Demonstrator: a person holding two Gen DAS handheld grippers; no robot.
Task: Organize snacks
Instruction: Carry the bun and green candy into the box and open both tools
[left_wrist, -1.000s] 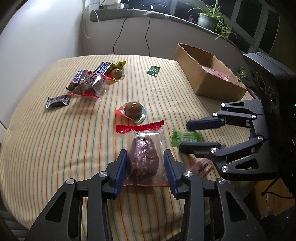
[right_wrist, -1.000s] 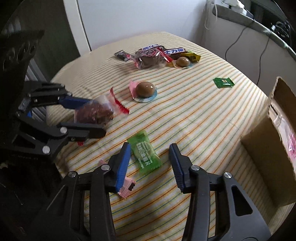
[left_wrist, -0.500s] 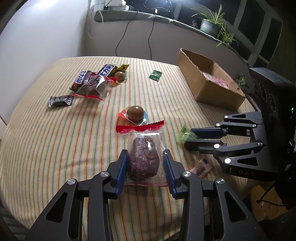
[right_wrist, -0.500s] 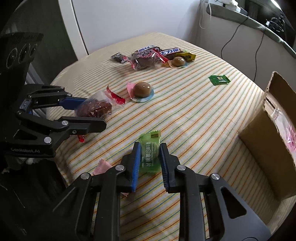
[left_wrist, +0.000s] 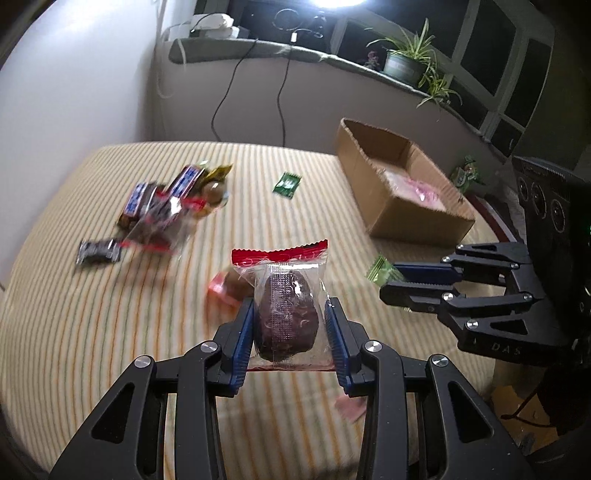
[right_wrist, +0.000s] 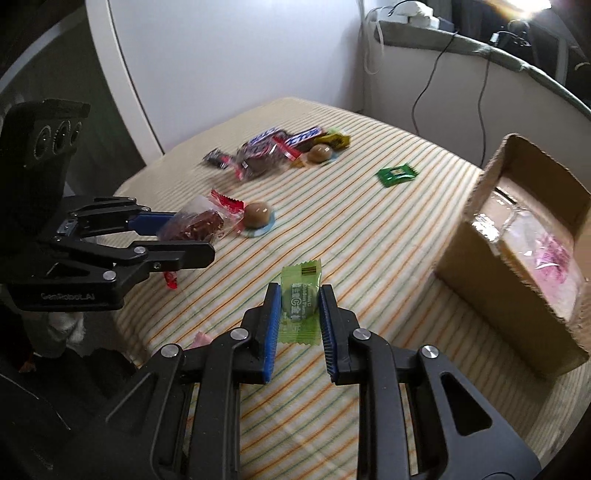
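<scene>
Snack pouch (left_wrist: 287, 314) clamped in left tongs (left_wrist: 290, 334) | green candy (right_wrist: 299, 306) in right tongs (right_wrist: 297, 314)

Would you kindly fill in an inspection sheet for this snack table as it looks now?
Surface: striped yellow tablecloth, wrinkle-free.
Job's things: open cardboard box holding a pink-printed bag; snack pile; dark green sachet; round brown sweet.
Clutter: pink wrapper near the table edge.
Grippers: left gripper clamps a clear-wrapped brown cake; right gripper clamps a light green candy packet.
Cables: black cords down the wall.
Surroundings: potted plant on windowsill.
</scene>
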